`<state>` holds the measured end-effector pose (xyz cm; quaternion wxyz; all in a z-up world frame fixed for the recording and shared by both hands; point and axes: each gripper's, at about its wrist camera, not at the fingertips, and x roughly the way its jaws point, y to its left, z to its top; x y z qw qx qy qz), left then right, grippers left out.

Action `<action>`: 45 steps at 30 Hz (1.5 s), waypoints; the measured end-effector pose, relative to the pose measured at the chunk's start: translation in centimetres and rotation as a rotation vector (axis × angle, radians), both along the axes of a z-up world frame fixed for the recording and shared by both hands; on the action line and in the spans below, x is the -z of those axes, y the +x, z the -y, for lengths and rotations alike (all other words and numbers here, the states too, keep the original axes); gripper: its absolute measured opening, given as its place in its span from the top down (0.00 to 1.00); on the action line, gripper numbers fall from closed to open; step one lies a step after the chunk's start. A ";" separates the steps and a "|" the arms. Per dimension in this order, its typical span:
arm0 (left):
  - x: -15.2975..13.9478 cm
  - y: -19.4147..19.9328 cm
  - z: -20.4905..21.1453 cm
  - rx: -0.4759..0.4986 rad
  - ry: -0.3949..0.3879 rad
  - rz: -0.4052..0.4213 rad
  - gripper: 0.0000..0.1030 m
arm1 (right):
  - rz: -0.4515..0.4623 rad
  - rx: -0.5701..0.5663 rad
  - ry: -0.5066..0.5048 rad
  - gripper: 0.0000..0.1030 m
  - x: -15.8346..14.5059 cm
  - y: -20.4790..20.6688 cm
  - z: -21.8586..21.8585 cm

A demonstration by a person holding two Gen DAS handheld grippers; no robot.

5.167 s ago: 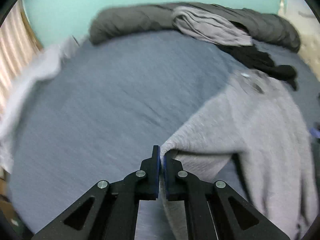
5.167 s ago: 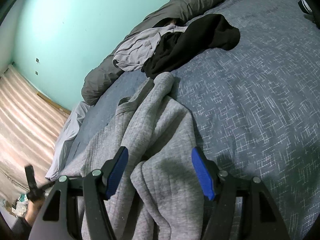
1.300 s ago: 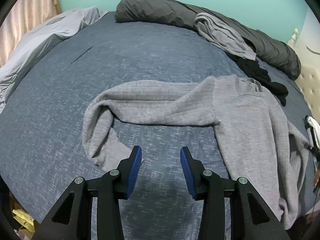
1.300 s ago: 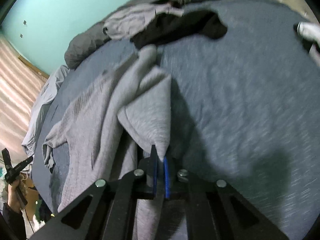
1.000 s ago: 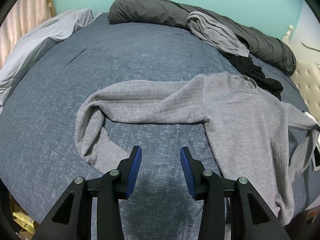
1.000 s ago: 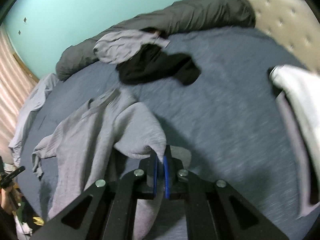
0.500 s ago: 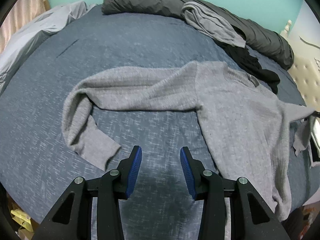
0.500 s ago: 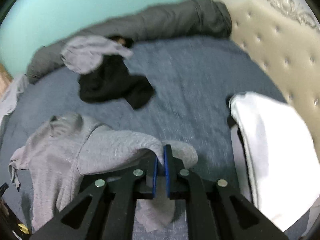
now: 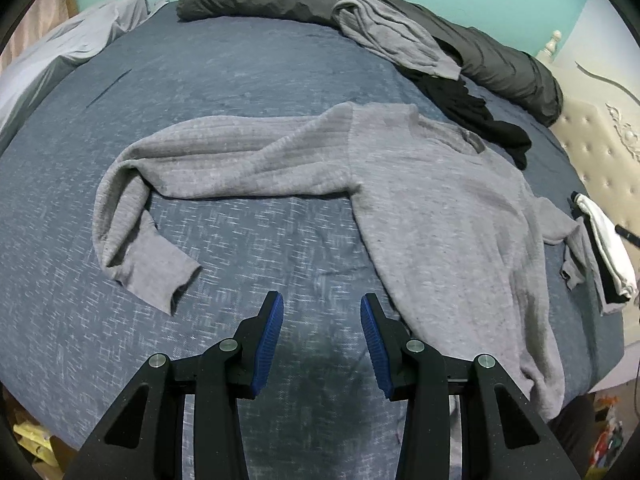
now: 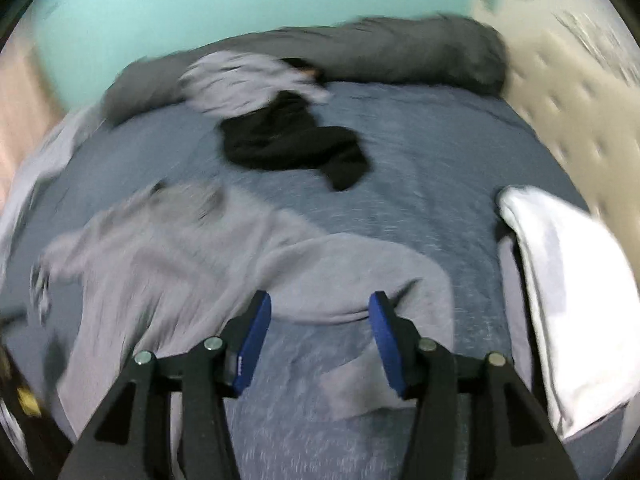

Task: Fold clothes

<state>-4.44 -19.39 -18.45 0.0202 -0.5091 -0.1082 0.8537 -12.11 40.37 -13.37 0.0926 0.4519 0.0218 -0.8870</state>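
Observation:
A grey long-sleeved sweater (image 9: 440,216) lies spread on the blue bedspread (image 9: 248,80), one sleeve (image 9: 224,156) stretched left and bent back toward me. My left gripper (image 9: 322,330) hovers over bare bedspread beside the sweater's hem, its jaws opening slightly with nothing between them. In the blurred right wrist view the sweater's other sleeve (image 10: 360,276) curls on the bed just beyond my right gripper (image 10: 320,334). Its jaws are opening and no cloth is between the blue pads (image 10: 254,340).
A dark grey rolled duvet (image 9: 400,16) runs along the far side, with a light grey garment (image 9: 392,36) and a black garment (image 10: 288,140) in front of it. A folded white cloth (image 10: 568,292) lies at the right edge beside a beige tufted headboard (image 9: 600,148).
My right gripper has let go of the sweater sleeve, which now lies on the bed, and its jaws have spread. The left gripper drifted slightly and the sweater now lies flatter.

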 end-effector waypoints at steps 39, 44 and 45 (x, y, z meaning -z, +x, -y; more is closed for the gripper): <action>3.1 5.7 -8.9 0.185 0.071 0.114 0.46 | 0.241 -0.177 -0.262 0.95 9.1 12.2 10.6; 4.5 5.8 -9.6 0.217 0.064 0.145 0.46 | 0.193 -0.105 -0.248 0.95 6.8 11.2 7.1; 4.8 5.8 -9.8 0.226 0.062 0.152 0.46 | 0.189 -0.091 -0.245 0.95 6.5 10.9 6.4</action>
